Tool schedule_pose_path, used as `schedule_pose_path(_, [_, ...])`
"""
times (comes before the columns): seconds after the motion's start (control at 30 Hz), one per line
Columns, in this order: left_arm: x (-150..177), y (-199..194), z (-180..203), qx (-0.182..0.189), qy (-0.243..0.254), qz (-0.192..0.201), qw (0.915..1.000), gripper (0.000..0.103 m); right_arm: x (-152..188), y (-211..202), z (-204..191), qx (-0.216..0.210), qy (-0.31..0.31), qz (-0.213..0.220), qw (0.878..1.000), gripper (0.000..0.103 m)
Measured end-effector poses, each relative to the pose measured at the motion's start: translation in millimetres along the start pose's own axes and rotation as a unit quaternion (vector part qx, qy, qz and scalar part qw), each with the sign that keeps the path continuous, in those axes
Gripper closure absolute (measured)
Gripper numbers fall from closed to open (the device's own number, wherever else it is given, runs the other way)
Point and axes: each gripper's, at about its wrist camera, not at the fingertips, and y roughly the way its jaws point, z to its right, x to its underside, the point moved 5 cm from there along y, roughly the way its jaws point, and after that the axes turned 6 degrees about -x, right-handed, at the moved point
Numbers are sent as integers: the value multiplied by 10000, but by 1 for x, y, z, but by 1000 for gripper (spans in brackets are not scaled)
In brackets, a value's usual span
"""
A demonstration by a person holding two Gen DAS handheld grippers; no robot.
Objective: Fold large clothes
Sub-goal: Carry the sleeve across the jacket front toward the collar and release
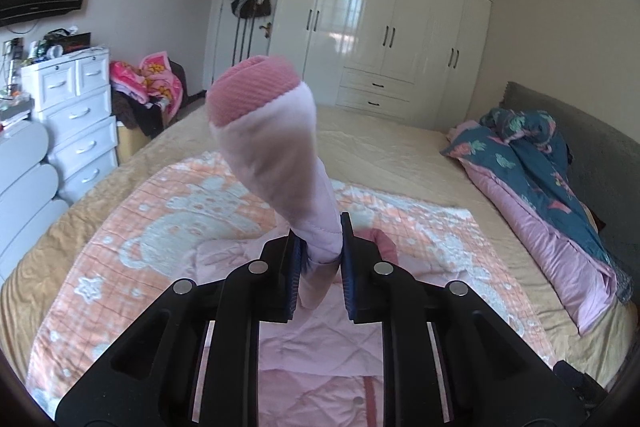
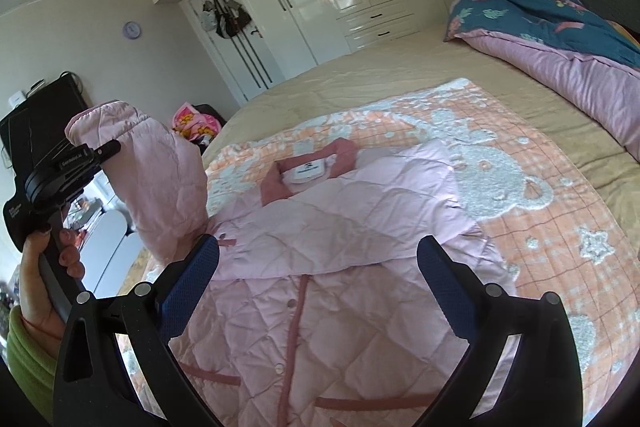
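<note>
A pale pink quilted jacket (image 2: 320,299) lies front up on an orange-and-white bear blanket (image 2: 500,187) on the bed, its collar (image 2: 308,167) at the far end. My left gripper (image 1: 320,247) is shut on one sleeve (image 1: 280,163), which stands up with its darker pink cuff (image 1: 256,95) on top. In the right wrist view that raised sleeve (image 2: 160,179) is at the left, with the left gripper (image 2: 106,151) and a person's hand (image 2: 40,287) beside it. My right gripper (image 2: 318,251) hovers open over the jacket's chest with nothing between its fingers.
A bunched teal-and-pink quilt (image 1: 540,179) lies along the bed's right side by a grey headboard (image 1: 580,115). White drawers (image 1: 76,119) and a pile of clothes (image 1: 152,83) stand to the left. A cream wardrobe (image 1: 380,27) fills the far wall.
</note>
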Motion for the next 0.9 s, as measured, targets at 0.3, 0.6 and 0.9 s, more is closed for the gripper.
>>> schedule_pose_path(0.3, [35, 23, 41, 291, 287, -314, 9987, 93, 1, -2, 34, 193, 272, 19, 9994, 4])
schedule_pose_path(0.6, [80, 46, 79, 442, 699, -692, 9942, 93, 4, 2, 52, 262, 440, -22, 9987, 4])
schedule_pose_path(0.9, [116, 65, 103, 451, 1080, -999, 9881, 92, 5, 3, 67, 344, 615, -4, 9975, 4])
